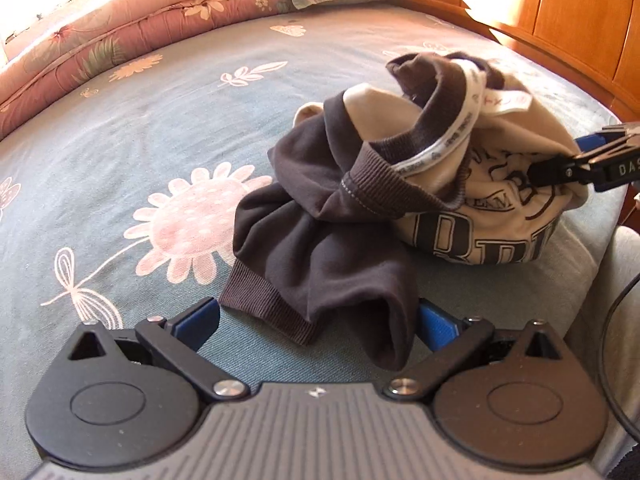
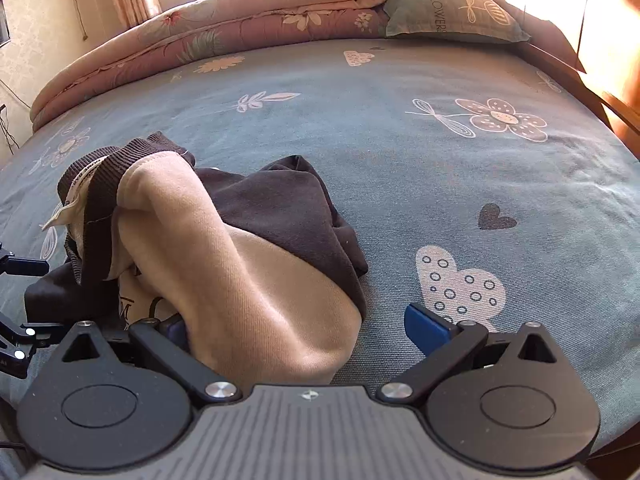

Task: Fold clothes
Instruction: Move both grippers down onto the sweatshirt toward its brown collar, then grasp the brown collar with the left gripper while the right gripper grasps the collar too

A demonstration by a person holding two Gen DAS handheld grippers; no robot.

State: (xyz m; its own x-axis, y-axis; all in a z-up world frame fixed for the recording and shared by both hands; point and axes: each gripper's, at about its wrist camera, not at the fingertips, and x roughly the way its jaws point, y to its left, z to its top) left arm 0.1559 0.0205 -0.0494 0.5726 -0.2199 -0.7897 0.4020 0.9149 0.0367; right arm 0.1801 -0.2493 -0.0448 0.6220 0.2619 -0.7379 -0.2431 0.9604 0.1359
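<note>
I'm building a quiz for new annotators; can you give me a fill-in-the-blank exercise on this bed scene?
1. The crumpled sweatshirt is cream with ____ sleeves.
2. It lies on a blue bedsheet printed with hearts and ____.
3. Both the left gripper and the right gripper have their jaws ____.
4. The pillow rests against the folded ____.

Missing words: dark grey; flowers; open; quilt

Crumpled sweatshirt [image 1: 360,208] heaped near front edge of bed [image 2: 400,168], only obstacle on sheet. Wide bare sheet behind and to both sides of it. Rolled quilt [image 2: 224,28] and pillow [image 2: 452,12] block far edge. Wooden panel [image 1: 580,12] walls right side. Dark sleeve [image 1: 328,280] sprawls between spread fingers of left gripper [image 1: 320,320].
</note>
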